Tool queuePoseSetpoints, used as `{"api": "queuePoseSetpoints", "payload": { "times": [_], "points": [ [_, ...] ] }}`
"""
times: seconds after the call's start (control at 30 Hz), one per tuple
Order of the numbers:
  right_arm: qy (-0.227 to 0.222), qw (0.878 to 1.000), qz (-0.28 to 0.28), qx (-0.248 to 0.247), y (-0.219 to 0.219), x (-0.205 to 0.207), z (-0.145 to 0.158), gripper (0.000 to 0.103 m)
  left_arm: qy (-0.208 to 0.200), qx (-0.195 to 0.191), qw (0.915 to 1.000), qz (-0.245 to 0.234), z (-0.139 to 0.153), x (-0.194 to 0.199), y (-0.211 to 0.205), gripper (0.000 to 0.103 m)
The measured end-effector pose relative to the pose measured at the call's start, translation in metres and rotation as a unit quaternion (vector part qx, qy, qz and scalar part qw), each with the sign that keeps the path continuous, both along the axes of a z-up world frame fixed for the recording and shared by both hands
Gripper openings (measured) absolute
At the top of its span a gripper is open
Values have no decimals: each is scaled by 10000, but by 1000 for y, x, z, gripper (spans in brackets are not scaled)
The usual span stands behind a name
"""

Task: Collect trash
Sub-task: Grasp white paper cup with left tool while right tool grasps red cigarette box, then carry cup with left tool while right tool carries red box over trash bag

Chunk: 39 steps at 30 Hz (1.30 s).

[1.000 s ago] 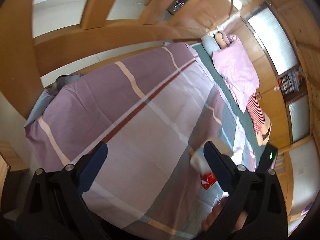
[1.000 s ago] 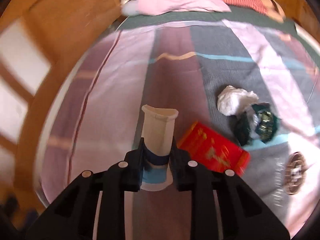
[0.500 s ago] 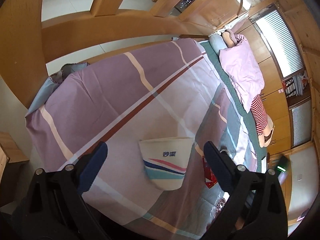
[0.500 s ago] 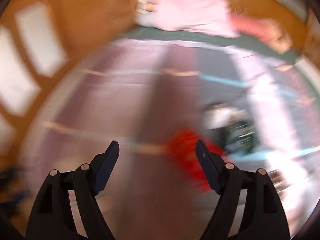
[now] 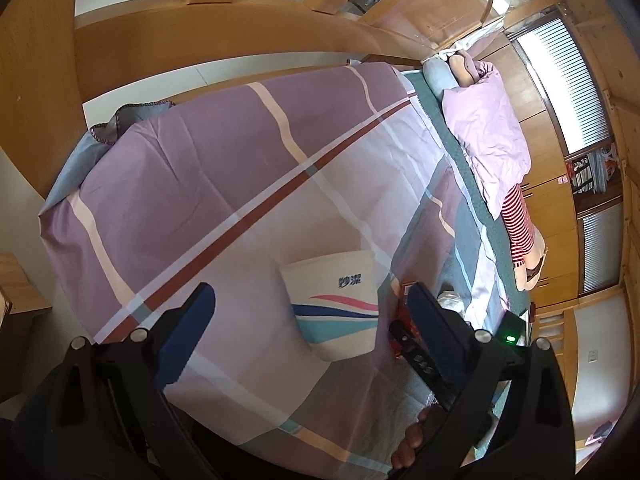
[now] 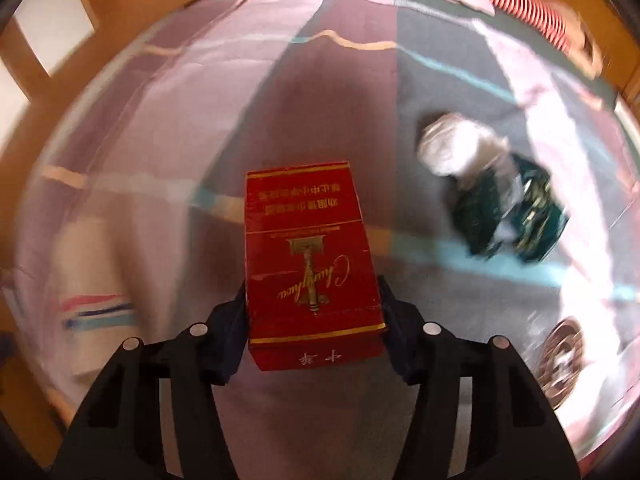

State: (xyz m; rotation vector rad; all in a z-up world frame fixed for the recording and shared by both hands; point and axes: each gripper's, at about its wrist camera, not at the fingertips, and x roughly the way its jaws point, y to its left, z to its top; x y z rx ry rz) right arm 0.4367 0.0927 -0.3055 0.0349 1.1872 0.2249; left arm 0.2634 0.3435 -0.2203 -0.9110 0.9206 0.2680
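A white paper cup with blue, pink and teal stripes lies on its side on the striped bedspread, between and beyond the fingers of my open, empty left gripper. The cup shows blurred at the left of the right wrist view. My right gripper is shut on a red cigarette pack, its jaws pressing both sides. A crumpled white tissue, a dark green wrapper and a round brown lid lie on the bed to the right.
A pink quilt and a striped pillow lie along the far side of the bed. A wooden bed frame curves around the head end. A wooden bedside table stands at the left. The right gripper's body shows beside my left finger.
The right gripper let go of the paper cup, which now lies on the bed, moved right and closed on the red cigarette pack. The left gripper stayed open above the bed.
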Motion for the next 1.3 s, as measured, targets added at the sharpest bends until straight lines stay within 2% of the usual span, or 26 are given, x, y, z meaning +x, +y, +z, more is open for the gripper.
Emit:
{"api": "queuePoseSetpoints", "payload": {
  "times": [0.07, 0.17, 0.23, 0.37, 0.43, 0.5, 0.63, 0.7, 0.8, 0.93, 0.97, 1.0, 1.03, 1.07, 1.13, 1.23, 1.3],
  "points": [
    [23, 9997, 1, 225, 7, -8, 8, 58, 12, -45, 10000, 67, -2, -1, 1, 96],
    [42, 9984, 529, 217, 39, -27, 14, 58, 11, -106, 9998, 187, -3, -3, 5, 96],
    [207, 9965, 741, 331, 52, -39, 12, 58, 11, -131, 9995, 275, -4, -4, 9, 96],
    [407, 9946, 792, 540, 57, -50, 9, 58, 86, -133, 9991, 395, -7, -5, 16, 96],
    [251, 9981, 450, 348, 46, -50, 12, 58, 170, -98, 9991, 374, -10, -3, 16, 96],
    [28, 9998, -70, 183, 29, -49, 17, 58, 327, -5, 9993, 160, -15, 4, 10, 97],
    [-242, 9915, -1179, 500, -22, -44, 28, 58, 542, 188, 9971, -505, -26, 21, -12, 97],
    [-338, 9859, -1491, 684, -38, -47, 30, 58, 576, 307, 9939, -894, -30, 31, -27, 97],
    [-444, 9808, -1708, 833, -47, -52, 32, 58, 610, 763, 9860, -1352, -31, 42, -49, 98],
    [-346, 9829, -1594, 855, -39, -49, 24, 58, 770, 1290, 9729, -1756, -41, 53, -75, 98],
    [-334, 9835, -1560, 860, -38, -50, 23, 58, 797, 1340, 9720, -1761, -45, 55, -77, 96],
    [-334, 9842, -1515, 849, -36, -51, 23, 58, 816, 1381, 9713, -1757, -48, 56, -78, 86],
    [-352, 9850, -1477, 824, -33, -54, 23, 58, 844, 1401, 9704, -1774, -52, 56, -79, 71],
    [-375, 9854, -1451, 805, -35, -58, 26, 58, 905, 1411, 9693, -1800, -56, 57, -80, 67],
    [-431, 9861, -1411, 762, -35, -61, 28, 58, 862, 1564, 9673, -1800, -55, 56, -82, 65],
    [-514, 9858, -1432, 707, -38, -62, 33, 58, 672, 1556, 9685, -1823, -48, 52, -84, 65],
    [-561, 9852, -1467, 684, -41, -63, 34, 58, 488, 1734, 9678, -1758, -37, 46, -85, 65]
  ]
}}
